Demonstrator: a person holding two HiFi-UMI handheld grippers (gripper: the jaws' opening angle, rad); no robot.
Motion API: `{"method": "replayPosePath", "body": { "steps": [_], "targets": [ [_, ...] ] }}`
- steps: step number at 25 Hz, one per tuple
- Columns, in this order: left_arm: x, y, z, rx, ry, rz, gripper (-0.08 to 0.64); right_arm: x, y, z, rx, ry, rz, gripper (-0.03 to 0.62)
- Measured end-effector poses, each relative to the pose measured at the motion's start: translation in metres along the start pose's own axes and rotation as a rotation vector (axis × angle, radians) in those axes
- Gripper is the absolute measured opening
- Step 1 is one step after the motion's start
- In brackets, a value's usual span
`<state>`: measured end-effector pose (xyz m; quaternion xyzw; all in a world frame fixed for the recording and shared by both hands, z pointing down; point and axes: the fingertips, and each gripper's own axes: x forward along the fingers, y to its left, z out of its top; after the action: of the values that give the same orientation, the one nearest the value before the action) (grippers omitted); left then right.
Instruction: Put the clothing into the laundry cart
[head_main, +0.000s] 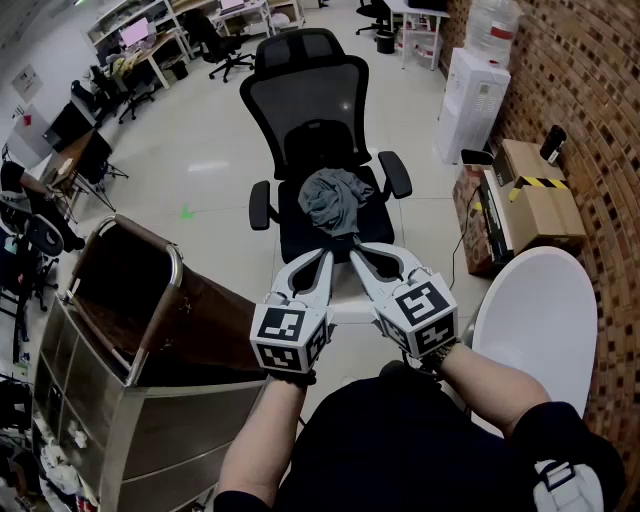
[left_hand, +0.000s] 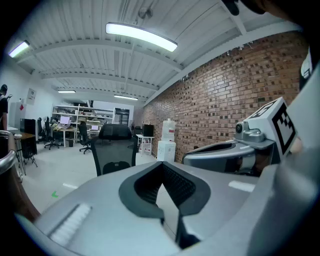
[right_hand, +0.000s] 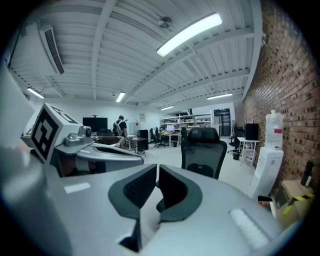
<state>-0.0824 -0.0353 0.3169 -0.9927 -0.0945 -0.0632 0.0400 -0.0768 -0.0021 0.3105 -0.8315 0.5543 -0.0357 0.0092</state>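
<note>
My left gripper (head_main: 325, 258) and right gripper (head_main: 356, 256) sat shut, empty. A shallow pinch risked dropping the grey garment (head_main: 335, 200) beside the laundry cart (head_main: 176, 266).

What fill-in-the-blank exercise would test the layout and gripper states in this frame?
1. The grey clothing lies on the ____ of the office chair.
2. The laundry cart stands on the person's ____ side.
3. The left gripper and the right gripper hold nothing, and the jaws of both are ____.
Missing words: seat; left; shut.
</note>
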Motion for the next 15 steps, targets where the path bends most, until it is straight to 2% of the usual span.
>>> {"method": "replayPosePath", "body": {
  "steps": [8, 11, 15],
  "targets": [
    [-0.004, 0.026, -0.016, 0.015, 0.033, 0.003, 0.002, 0.019, 0.003, -0.001, 0.011, 0.01, -0.004, 0.067],
    [0.009, 0.04, -0.017, 0.014, 0.036, 0.011, 0.002, 0.036, -0.01, -0.011, 0.026, 0.023, -0.006, 0.096],
    [0.036, 0.065, -0.037, 0.001, 0.056, 0.024, 0.002, 0.07, -0.034, -0.033, 0.05, 0.042, -0.003, 0.142]
  ]
}}
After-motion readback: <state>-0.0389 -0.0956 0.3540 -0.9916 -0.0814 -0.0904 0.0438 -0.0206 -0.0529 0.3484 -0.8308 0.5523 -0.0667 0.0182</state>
